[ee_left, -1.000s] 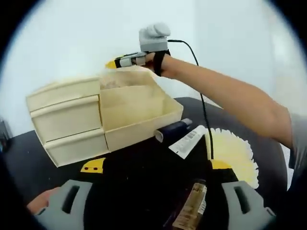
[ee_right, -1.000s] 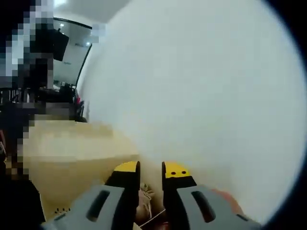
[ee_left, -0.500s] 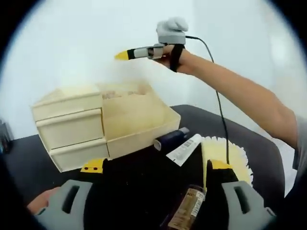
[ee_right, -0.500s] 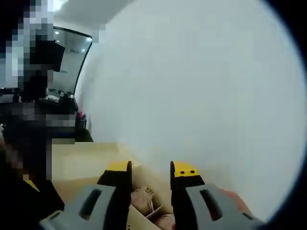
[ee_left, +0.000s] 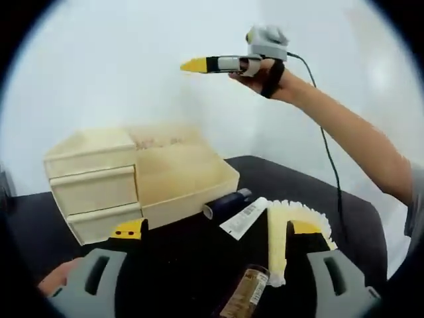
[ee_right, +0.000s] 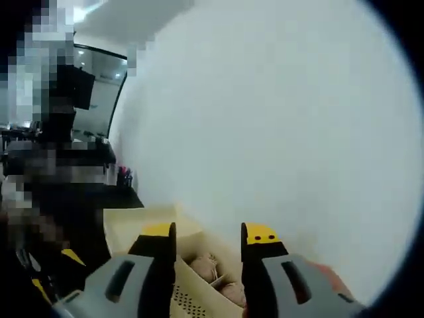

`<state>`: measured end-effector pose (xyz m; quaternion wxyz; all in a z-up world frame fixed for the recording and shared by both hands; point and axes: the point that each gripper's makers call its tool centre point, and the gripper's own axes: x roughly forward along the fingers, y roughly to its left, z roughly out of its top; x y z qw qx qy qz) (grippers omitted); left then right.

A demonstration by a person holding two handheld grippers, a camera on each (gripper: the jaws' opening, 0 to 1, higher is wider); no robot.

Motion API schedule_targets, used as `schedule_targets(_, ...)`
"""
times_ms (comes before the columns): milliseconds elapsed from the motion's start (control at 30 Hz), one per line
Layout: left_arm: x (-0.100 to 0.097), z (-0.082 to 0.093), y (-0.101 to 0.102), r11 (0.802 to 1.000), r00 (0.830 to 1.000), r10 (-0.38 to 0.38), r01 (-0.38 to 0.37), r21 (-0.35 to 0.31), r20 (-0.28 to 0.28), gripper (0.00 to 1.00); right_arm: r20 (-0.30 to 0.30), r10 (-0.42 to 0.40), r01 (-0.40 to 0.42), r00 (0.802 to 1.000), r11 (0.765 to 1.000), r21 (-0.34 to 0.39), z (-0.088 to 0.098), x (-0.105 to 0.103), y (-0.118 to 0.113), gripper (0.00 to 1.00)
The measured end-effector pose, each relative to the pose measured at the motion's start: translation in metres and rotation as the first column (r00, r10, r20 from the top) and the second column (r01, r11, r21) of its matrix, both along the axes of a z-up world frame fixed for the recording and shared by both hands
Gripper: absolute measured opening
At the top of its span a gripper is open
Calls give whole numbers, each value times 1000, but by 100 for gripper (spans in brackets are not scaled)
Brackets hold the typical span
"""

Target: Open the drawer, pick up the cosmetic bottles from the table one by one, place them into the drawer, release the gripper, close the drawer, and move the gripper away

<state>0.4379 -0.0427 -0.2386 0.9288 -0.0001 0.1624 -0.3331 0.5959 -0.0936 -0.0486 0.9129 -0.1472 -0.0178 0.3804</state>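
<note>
Drawer open, bottles on the table, right gripper lifted clear

Drawer (ee_left: pixel 182 179) in the left gripper view stands pulled out from the top of a pale wooden organiser (ee_left: pixel 99 179), its open tray reaching toward the middle of the black table (ee_left: pixel 298 192). Two closed drawer fronts sit stacked on the organiser's left half. Just beside the tray's front corner lies a dark bottle (ee_left: pixel 226 203) on its side, and touching it a white tube (ee_left: pixel 245 216). A brown bottle (ee_left: pixel 244 296) lies nearer, between the jaws of the left gripper (ee_left: pixel 215 232), which stand wide apart and hold nothing. A pleated cream-coloured fan-shaped piece (ee_left: pixel 291 222) rests by the right jaw. That makes three cosmetic items counted on the table. High above the organiser, well clear of it, a hand (ee_left: pixel 265 69) holds the right gripper (ee_left: pixel 195 65) level against the white wall; from this side I cannot tell how its jaws stand. Bare table lies to the right of the tray.

In the right gripper view, the right gripper (ee_right: pixel 207 233) has its jaws apart, nothing between them. Below them lies the drawer's (ee_right: pixel 192 291) inside, with brownish items (ee_right: pixel 209 268) I cannot count. White wall lies ahead.
</note>
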Motion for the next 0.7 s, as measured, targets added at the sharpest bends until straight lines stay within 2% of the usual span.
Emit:
schedule_targets(167, -3, 3, -2, 1000, 1000, -4, 4, -16, 1, 79, 3, 1, -1, 1000, 1000, -12, 8, -15, -10, 36)
schedule_targets(300, -5, 8, -4, 1000, 1000, -11, 11, -6, 29, 82, 8, -1, 1, 1000, 1000, -12, 11, -28, -18, 36)
schedule_targets(467, -4, 7, -4, 1000, 999, -12, 11, 19, 41, 82, -1, -10, 10, 1000, 999, -36, 0, -46, -29, 37)
schedule_targets(600, -1, 6, -3, 1000, 999, -13, 12, 13, 39, 82, -17, -32, 30, 999, 997, -68, -13, -51, -44, 37)
schedule_targets(700, 0, 5, -4, 1000, 999, -17, 17, 17, 38, 83, -32, -34, 32, 999, 997, -67, -28, -64, -49, 37)
